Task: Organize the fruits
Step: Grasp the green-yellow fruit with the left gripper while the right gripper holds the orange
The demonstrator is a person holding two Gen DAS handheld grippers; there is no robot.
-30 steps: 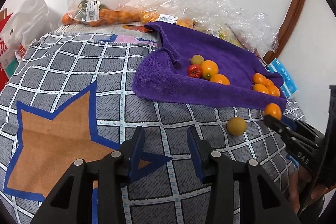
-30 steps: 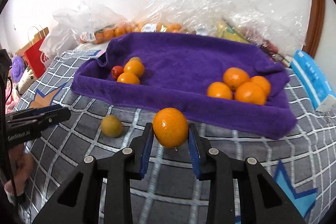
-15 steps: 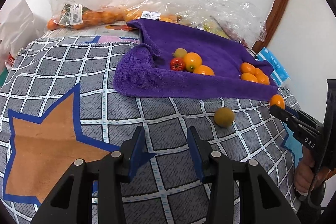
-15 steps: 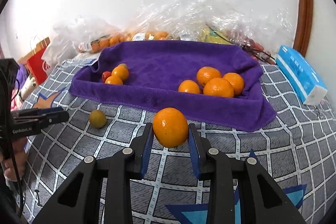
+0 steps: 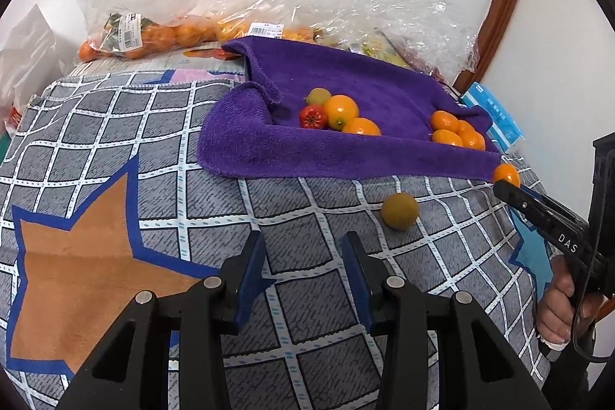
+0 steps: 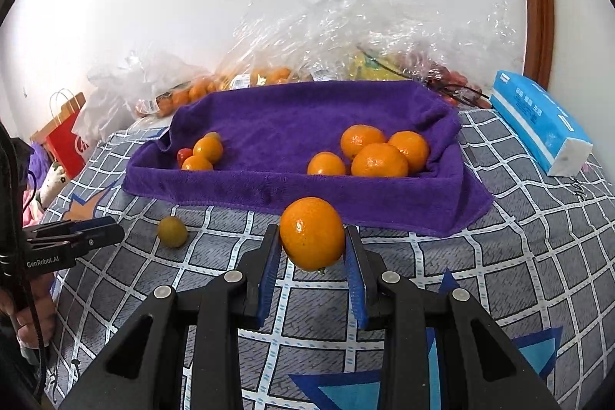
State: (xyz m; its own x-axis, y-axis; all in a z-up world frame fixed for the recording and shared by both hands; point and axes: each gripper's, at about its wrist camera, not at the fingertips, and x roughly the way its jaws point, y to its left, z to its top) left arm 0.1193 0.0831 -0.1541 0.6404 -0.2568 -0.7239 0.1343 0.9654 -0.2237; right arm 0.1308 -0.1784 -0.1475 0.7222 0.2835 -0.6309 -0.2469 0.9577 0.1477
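The left gripper (image 5: 303, 258) is hovering with narrow, empty jaws over the checked blanket (image 5: 115, 125). Just beyond it, a yellow-green fruit (image 5: 399, 211) is lying near the front edge of the purple towel (image 5: 269, 148). The right gripper (image 6: 312, 258) is clamping an orange (image 6: 312, 233) above the blanket, before the towel's front edge; two fruit clusters are sitting on the towel.

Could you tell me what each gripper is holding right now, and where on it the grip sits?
The right gripper pinches an orange by its two opposite sides. The left gripper holds nothing; its jaws stand apart over the blanket.
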